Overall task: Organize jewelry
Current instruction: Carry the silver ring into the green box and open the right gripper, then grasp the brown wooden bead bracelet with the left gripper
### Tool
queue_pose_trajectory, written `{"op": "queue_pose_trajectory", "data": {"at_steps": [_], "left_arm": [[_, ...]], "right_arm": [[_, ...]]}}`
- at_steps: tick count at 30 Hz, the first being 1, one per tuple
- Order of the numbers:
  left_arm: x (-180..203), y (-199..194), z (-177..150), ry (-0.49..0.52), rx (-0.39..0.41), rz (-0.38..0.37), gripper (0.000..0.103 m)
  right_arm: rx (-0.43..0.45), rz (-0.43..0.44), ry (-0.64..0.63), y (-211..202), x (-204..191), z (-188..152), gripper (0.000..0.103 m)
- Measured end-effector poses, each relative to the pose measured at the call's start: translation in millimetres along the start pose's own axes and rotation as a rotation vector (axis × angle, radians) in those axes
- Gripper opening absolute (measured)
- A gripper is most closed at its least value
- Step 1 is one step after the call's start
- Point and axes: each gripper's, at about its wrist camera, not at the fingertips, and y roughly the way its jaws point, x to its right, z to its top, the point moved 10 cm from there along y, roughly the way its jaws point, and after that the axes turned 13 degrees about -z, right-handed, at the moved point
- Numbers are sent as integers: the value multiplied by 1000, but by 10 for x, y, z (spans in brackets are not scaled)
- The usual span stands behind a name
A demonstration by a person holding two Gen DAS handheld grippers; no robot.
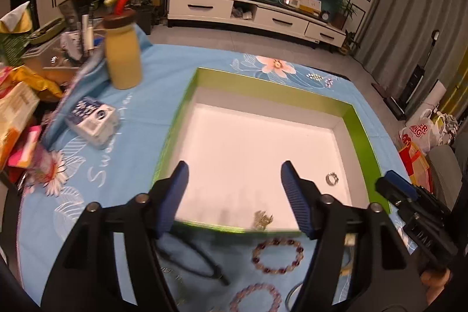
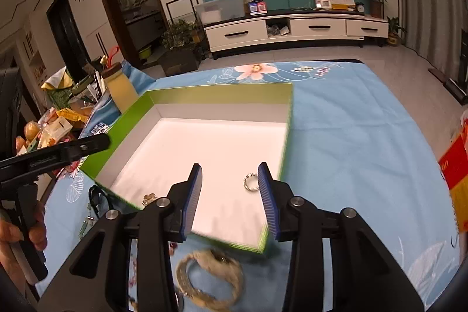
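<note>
A green box [image 1: 361, 142] with a white floor lies open on the blue flowered cloth. Inside it, a silver ring [image 1: 332, 179] rests near the right wall, and a small gold piece [image 1: 263, 220] lies against the near wall. My left gripper [image 1: 235, 168] hangs open over the box's near edge with nothing between its fingers. My right gripper [image 2: 230, 167] is open too, above the box's near right corner, and the ring [image 2: 251, 182] lies just inside its right finger, untouched. On the cloth in front of the box lie two bead bracelets [image 1: 278, 255], a black cord [image 1: 199, 262] and a pale woven bracelet [image 2: 210, 279].
A yellow bottle [image 1: 122, 57] and a small white carton [image 1: 93, 122] stand left of the box. Snack packets and clutter [image 1: 17, 113] crowd the table's left edge. Bags [image 1: 421, 133] sit on the floor to the right. Open blue cloth [image 2: 365, 151] lies right of the box.
</note>
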Motion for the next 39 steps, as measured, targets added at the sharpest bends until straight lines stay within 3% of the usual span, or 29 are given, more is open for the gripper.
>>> {"op": "queue_pose_trajectory", "data": {"at_steps": [3, 10, 21, 29, 39], "left_arm": [[-81, -213, -142, 14, 11, 28, 75], [-268, -539, -627, 5, -28, 62, 76], [-375, -788, -1313, -20, -103, 82, 76], [-336, -888, -1531, -59, -112, 38, 76], [162, -705, -1826, 15, -205, -53, 76]], "right_arm": [[-7, 7, 27, -157, 134, -129, 40], [-67, 17, 57, -420, 315, -560, 40], [-155, 53, -2, -584, 140, -1047, 40], [-190, 85, -39, -623, -38, -1235, 40], [-225, 117, -66, -570, -236, -1401, 40]]}}
